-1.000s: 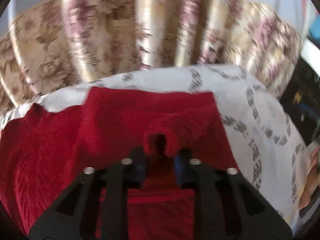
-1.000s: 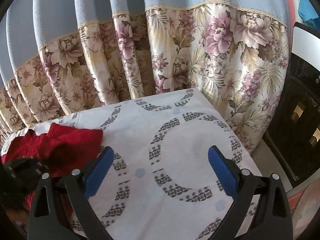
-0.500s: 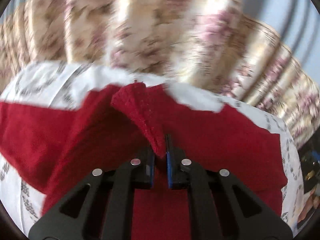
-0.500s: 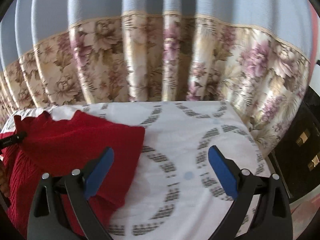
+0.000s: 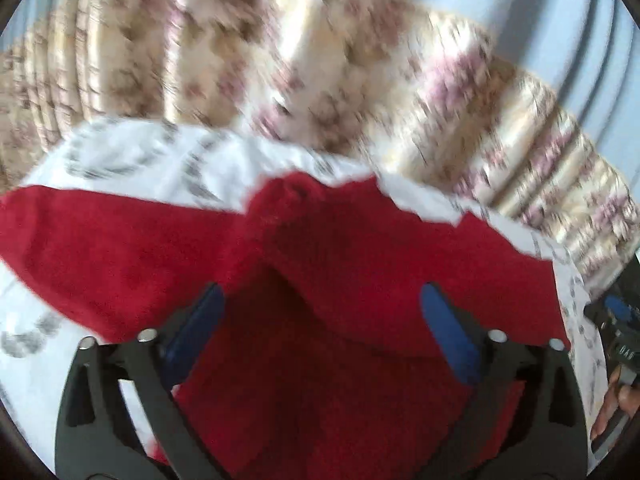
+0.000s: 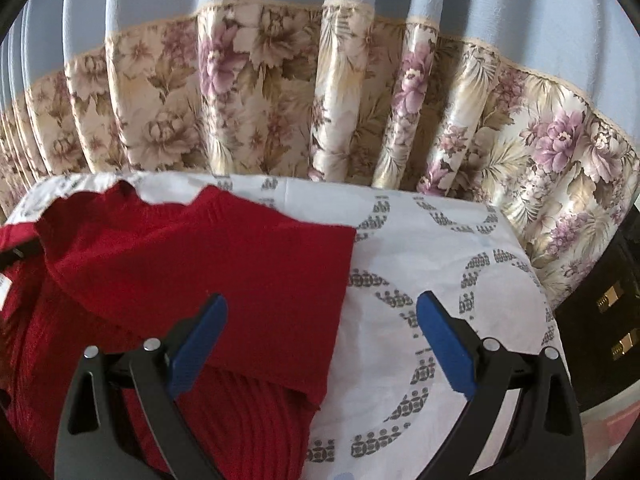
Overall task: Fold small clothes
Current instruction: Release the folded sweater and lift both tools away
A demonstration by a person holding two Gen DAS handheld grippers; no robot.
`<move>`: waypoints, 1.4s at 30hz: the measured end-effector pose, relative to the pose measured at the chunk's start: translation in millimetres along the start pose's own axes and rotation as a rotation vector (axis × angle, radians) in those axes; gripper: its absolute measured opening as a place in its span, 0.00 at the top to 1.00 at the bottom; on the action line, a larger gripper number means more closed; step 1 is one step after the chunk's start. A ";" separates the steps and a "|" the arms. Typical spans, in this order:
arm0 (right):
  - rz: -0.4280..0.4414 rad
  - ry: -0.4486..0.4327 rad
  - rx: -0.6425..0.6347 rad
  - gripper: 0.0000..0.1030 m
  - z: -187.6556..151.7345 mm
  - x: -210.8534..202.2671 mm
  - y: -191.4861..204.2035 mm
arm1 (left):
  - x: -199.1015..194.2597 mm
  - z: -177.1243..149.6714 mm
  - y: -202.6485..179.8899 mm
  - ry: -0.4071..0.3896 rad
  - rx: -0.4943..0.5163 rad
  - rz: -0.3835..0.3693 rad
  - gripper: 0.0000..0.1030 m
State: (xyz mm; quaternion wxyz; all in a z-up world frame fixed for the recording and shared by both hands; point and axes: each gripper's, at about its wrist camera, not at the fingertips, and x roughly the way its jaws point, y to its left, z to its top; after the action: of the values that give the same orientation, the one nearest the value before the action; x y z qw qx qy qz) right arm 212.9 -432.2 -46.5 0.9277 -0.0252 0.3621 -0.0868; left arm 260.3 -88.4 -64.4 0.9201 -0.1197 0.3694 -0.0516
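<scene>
A red knit sweater (image 5: 320, 320) lies on a table under a white cloth with grey ring patterns (image 6: 440, 264). In the left wrist view my left gripper (image 5: 320, 320) is open just above the sweater, with a bunched fold of red knit ahead of its blue pads. In the right wrist view the sweater (image 6: 200, 272) fills the left half, with one part folded flat over the ribbed body. My right gripper (image 6: 322, 332) is open and empty, its left pad over the sweater's right edge, its right pad over bare cloth.
A floral curtain with a blue top (image 6: 320, 100) hangs right behind the table's far edge. A dark cabinet (image 6: 608, 304) stands off the table's right side. A hand with the other gripper (image 5: 620, 360) shows at the right edge of the left wrist view.
My left gripper was shut on a fold of the sweater and has opened, dropping it onto the garment. The right gripper has swung left, over the sweater's right edge.
</scene>
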 end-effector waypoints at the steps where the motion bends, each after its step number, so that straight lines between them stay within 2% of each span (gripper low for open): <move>1: 0.001 0.007 0.002 0.07 -1.6 0.3 0.5 | -4.6 1.3 9.5 -0.005 -0.024 0.003 0.03; 3: 0.004 0.008 0.005 0.07 -3.3 -0.3 0.8 | -11.0 4.1 26.5 -0.001 -0.054 0.003 0.03; 8: 0.016 0.001 0.015 0.07 -2.4 -6.5 4.9 | -20.1 5.7 81.3 -0.005 -0.086 0.120 0.03; 12: 0.014 -0.009 -0.005 0.07 -2.4 -9.2 13.8 | -22.6 -0.4 118.7 -0.001 -0.139 0.147 0.03; 15: 0.017 0.002 -0.008 0.07 -5.0 -6.1 19.2 | -25.3 -3.1 132.7 -0.003 -0.118 0.175 0.03; 21: 0.019 0.014 -0.030 0.07 -11.1 -5.3 31.1 | -17.9 11.2 150.4 -0.016 0.015 0.293 0.03; 26: 0.013 0.010 -0.025 0.07 -11.1 -9.9 28.9 | -9.2 33.8 188.1 0.023 0.023 0.374 0.04; 28: 0.012 0.012 -0.021 0.07 -10.7 -9.4 27.3 | -0.5 37.3 201.9 0.063 0.023 0.385 0.10; 31: 0.024 0.016 -0.008 0.07 -9.6 -7.6 26.8 | 11.7 34.0 213.2 0.131 0.008 0.320 0.18; 32: 0.024 0.017 -0.009 0.07 -8.9 -6.4 28.3 | 12.2 31.7 211.1 0.125 0.029 0.329 0.17; 35: 0.024 0.020 -0.020 0.07 -8.6 -3.7 33.3 | 12.7 30.5 204.1 0.116 0.052 0.316 0.29; 38: 0.025 0.022 -0.026 0.07 -8.7 -1.6 38.0 | 13.3 29.2 195.1 0.110 0.095 0.292 0.55; 40: 0.029 0.024 -0.023 0.07 -8.9 -0.6 38.9 | 13.4 28.5 189.1 0.106 0.110 0.287 0.81; 42: 0.029 0.027 -0.022 0.07 -9.6 0.0 39.9 | 12.7 27.8 188.2 0.095 0.106 0.287 0.92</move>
State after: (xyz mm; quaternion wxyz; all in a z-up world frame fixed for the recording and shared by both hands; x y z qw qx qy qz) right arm 212.1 -392.8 -57.9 0.9237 -0.0288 0.3757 -0.0697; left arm 289.9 96.2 -102.1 0.9046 -0.0146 0.4225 0.0553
